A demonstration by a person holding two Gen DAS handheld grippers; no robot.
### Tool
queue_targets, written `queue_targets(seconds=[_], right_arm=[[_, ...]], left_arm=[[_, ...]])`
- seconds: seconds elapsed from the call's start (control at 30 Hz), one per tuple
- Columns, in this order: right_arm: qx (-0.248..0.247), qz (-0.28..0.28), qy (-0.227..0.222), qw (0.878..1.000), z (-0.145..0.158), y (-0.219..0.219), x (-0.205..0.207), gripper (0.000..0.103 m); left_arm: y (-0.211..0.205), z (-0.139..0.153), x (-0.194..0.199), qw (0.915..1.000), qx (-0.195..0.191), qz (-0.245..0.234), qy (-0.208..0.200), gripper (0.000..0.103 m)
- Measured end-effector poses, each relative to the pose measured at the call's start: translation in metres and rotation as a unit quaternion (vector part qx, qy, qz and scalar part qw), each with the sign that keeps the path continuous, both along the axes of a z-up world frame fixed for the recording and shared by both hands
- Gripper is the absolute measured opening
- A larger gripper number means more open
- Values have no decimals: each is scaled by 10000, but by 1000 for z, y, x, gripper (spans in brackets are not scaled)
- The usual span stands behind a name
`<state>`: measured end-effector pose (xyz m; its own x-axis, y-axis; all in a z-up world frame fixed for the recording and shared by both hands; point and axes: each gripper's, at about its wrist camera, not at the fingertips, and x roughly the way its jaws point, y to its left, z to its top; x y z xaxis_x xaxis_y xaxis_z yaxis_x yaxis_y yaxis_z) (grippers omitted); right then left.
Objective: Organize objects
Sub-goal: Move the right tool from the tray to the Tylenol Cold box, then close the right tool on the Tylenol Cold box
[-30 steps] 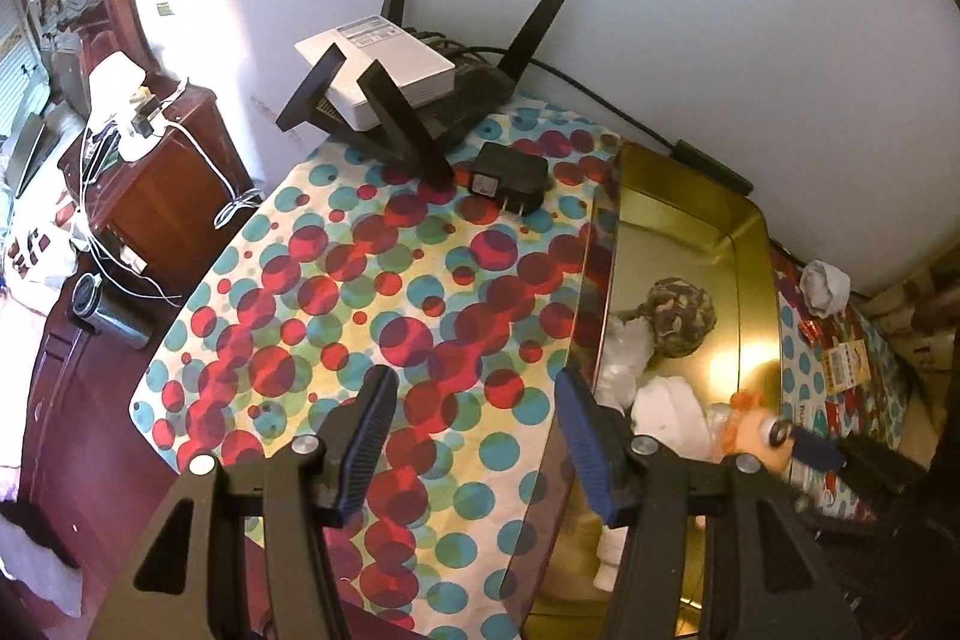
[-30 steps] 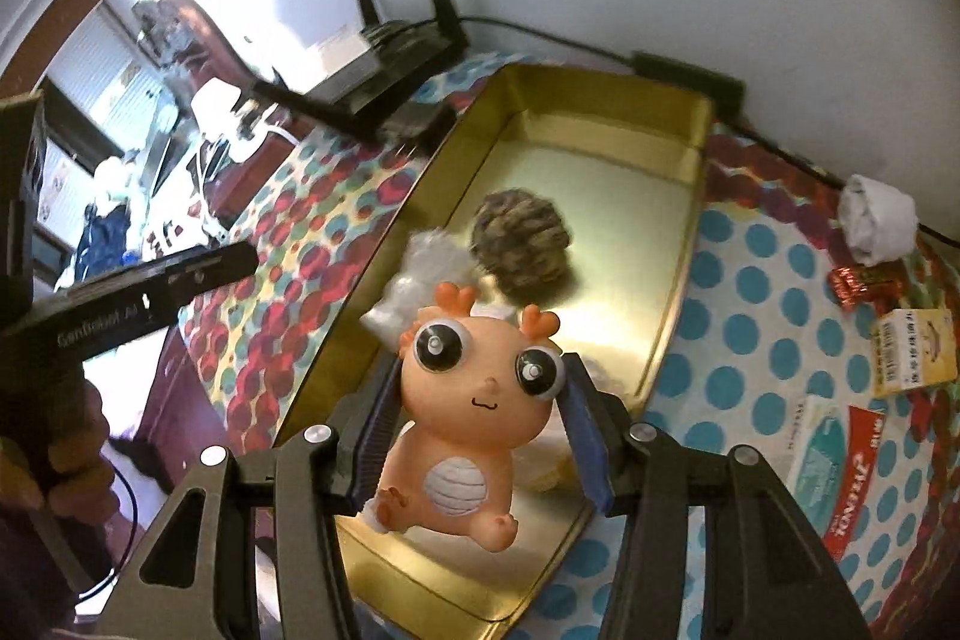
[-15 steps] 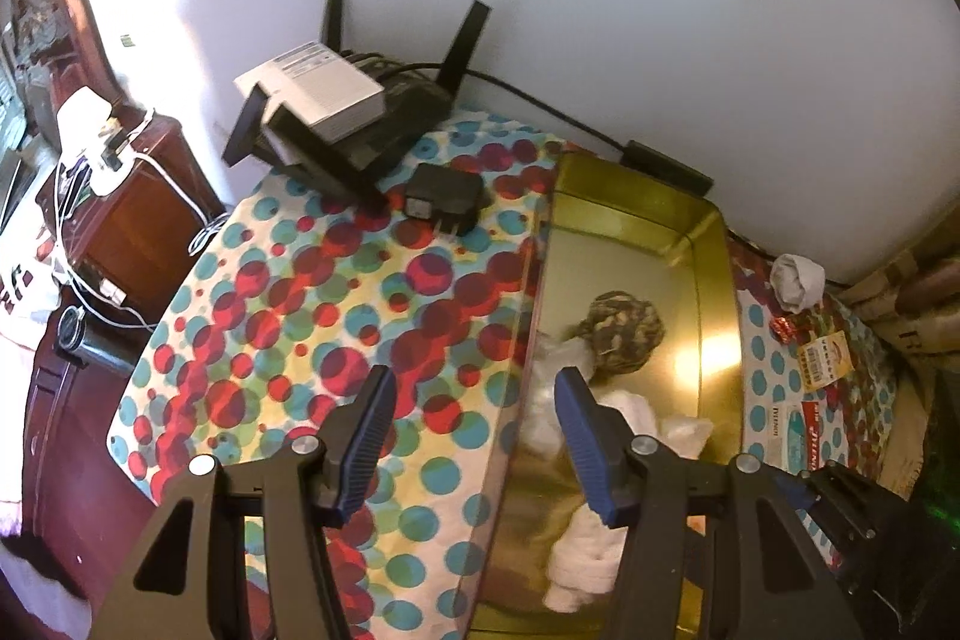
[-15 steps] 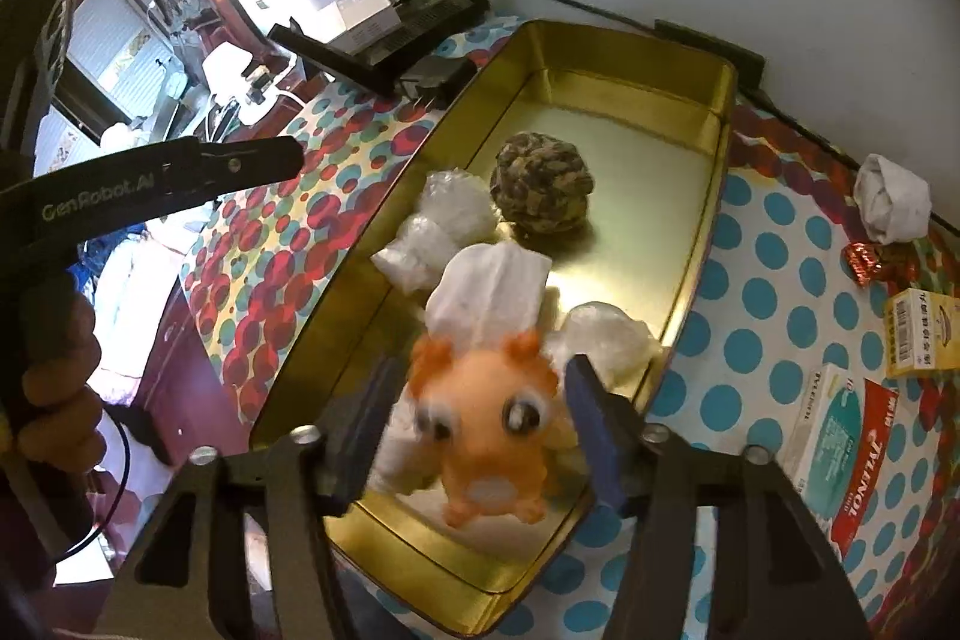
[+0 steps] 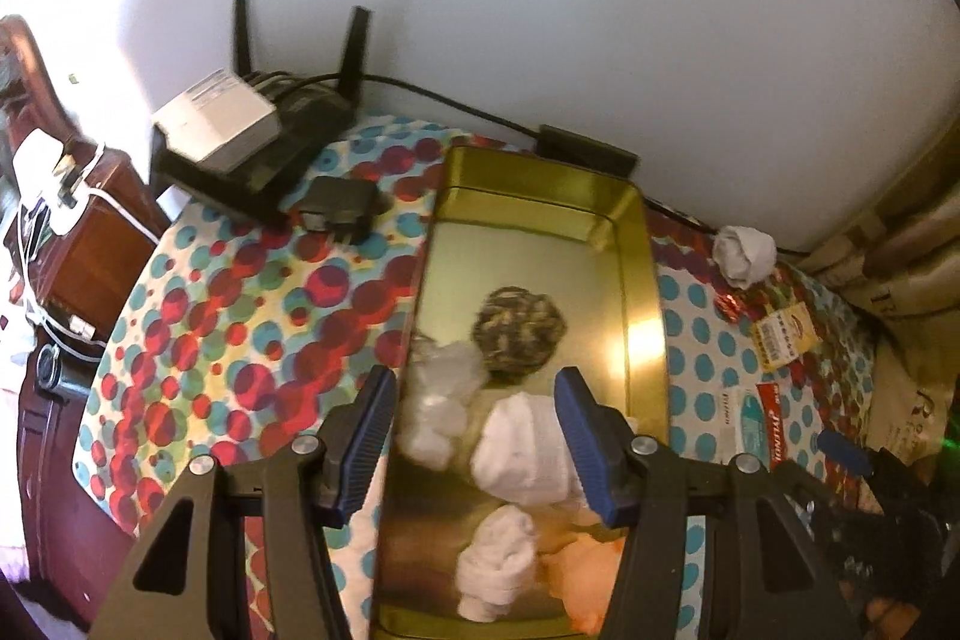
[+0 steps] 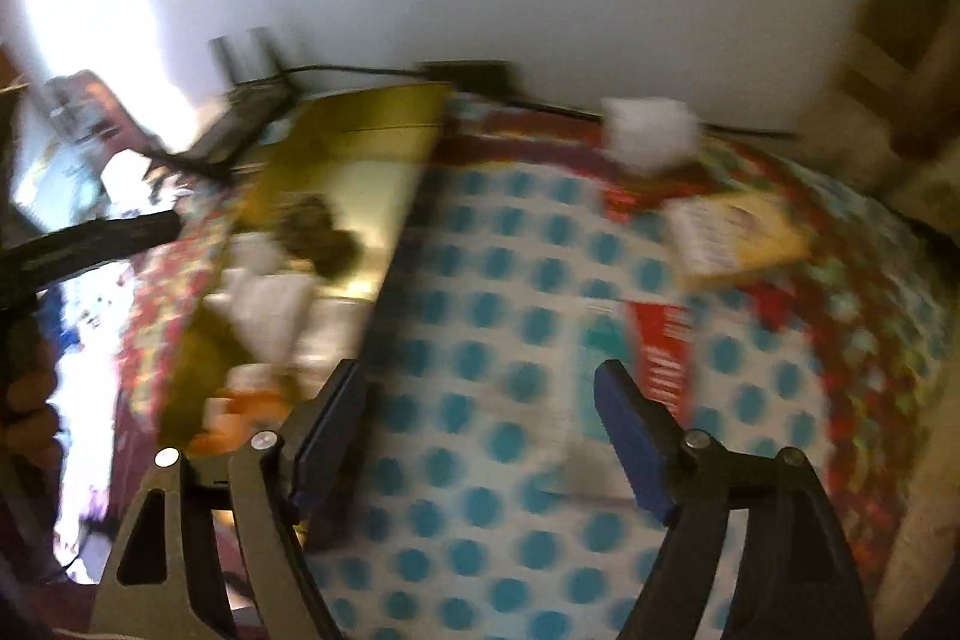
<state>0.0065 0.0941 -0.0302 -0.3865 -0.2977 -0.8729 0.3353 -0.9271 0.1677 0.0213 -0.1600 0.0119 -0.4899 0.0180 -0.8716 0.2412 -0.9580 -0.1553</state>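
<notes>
Inside the gold tray (image 5: 645, 292) lies the orange toy (image 5: 591, 574), at the tray's near end beside a rolled white cloth (image 5: 498, 556), with more white bundles (image 5: 444, 388) and a mottled brown ball (image 5: 519, 328) further up the tray. The left gripper (image 5: 474, 436) hovers over that tray with its jaws wide and nothing pressed between them — a folded white cloth (image 5: 525, 451) merely shows below. The right gripper (image 6: 480, 436), in a blurred view, is just right of the tray over the blue-dotted tablecloth (image 6: 480, 316), its jaws opening with nothing between them — a red-and-teal box (image 6: 651, 358), a yellow packet (image 6: 738, 232) and a white wad (image 6: 651, 133) lie further right of the tray.
</notes>
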Motion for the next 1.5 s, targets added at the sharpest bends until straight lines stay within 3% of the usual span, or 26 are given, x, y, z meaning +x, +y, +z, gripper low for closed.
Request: queue_targets(seconds=[0.2,0.67,0.97,1.07,1.2,1.37,1.5], right_arm=[[434,-512,-102,9977,-17,32,-9,89],[981,-687,-275,9924,-58,24,-27,91],[1030,-562,-370,9924,-67,21,-27,90],[987,-505,-406,9930,-70,20,-26,86],[897,-452,-572,9933,-76,20,-26,70],[771,-315,-351,9959,-71,20,-20,69],[628,-376,-184,9971,-60,29,-14,69]], left_arm=[[24,0,-8,9996,-15,-289,-20,56],[46,-2,-9,9985,-37,-543,-98,56],[56,-1,-17,9981,-43,-602,-115,56],[63,-1,-21,9978,-74,-646,-119,56],[73,0,-25,9971,-125,-736,-119,56],[89,1,-35,9951,-199,-959,-122,56],[111,2,-50,9899,-133,-1405,-104,57]])
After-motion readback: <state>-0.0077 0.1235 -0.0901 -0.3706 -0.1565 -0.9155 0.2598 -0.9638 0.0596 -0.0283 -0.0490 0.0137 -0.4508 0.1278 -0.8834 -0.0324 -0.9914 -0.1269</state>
